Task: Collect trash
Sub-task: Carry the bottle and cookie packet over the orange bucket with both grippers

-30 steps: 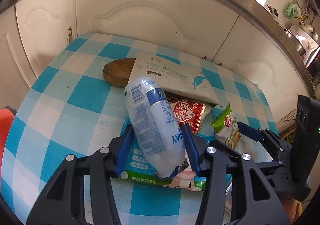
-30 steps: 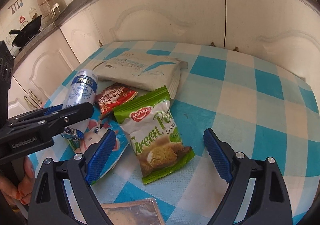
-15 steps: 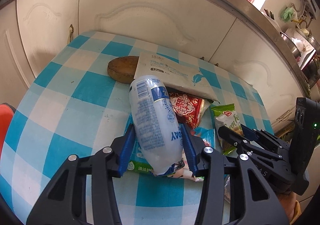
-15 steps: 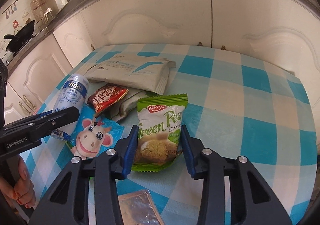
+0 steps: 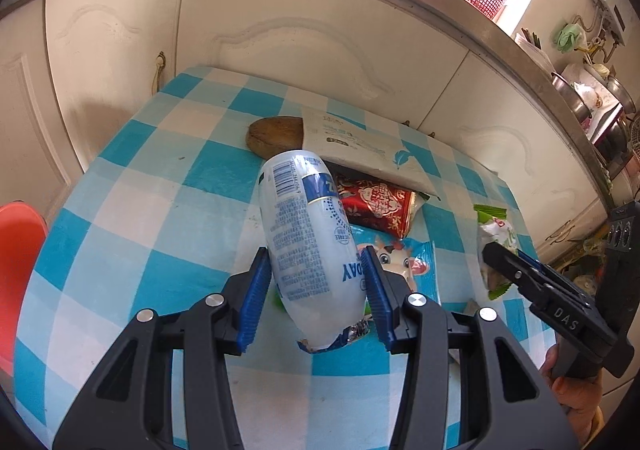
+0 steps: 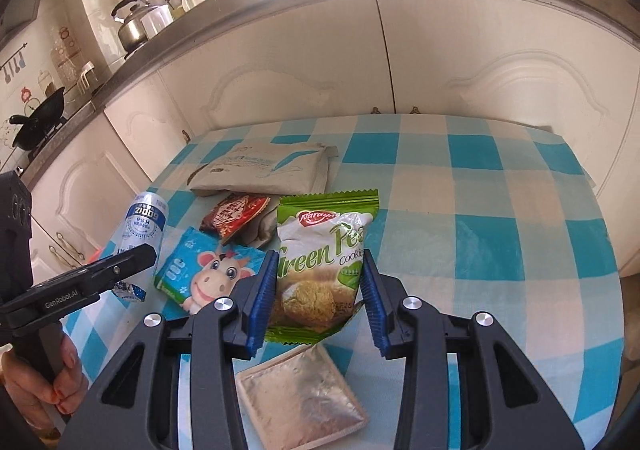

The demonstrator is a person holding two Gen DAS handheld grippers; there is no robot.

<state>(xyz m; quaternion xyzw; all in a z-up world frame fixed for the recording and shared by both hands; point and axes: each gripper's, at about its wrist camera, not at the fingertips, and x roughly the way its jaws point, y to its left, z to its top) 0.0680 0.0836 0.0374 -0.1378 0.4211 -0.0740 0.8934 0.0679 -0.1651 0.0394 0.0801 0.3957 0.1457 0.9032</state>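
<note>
My left gripper (image 5: 316, 282) is shut on a white and blue snack packet (image 5: 308, 234) and holds it lifted above the checked table (image 5: 132, 210). My right gripper (image 6: 318, 282) is shut on a green pea cookie packet (image 6: 324, 254), also lifted; this packet shows at the right in the left wrist view (image 5: 494, 246). On the table lie a red snack packet (image 6: 236, 216), a blue cow-print wipes pack (image 6: 204, 274), a beige tissue pack (image 6: 264, 170) and a silver foil pouch (image 6: 300, 398).
A brown round object (image 5: 274, 134) lies beside the tissue pack at the back. White cabinets (image 6: 440, 62) stand right behind the table. A red stool (image 5: 18, 250) is at the table's left edge.
My right gripper closed on the green cookie packet and lifted it. My left gripper raised the white and blue packet higher above the table.
</note>
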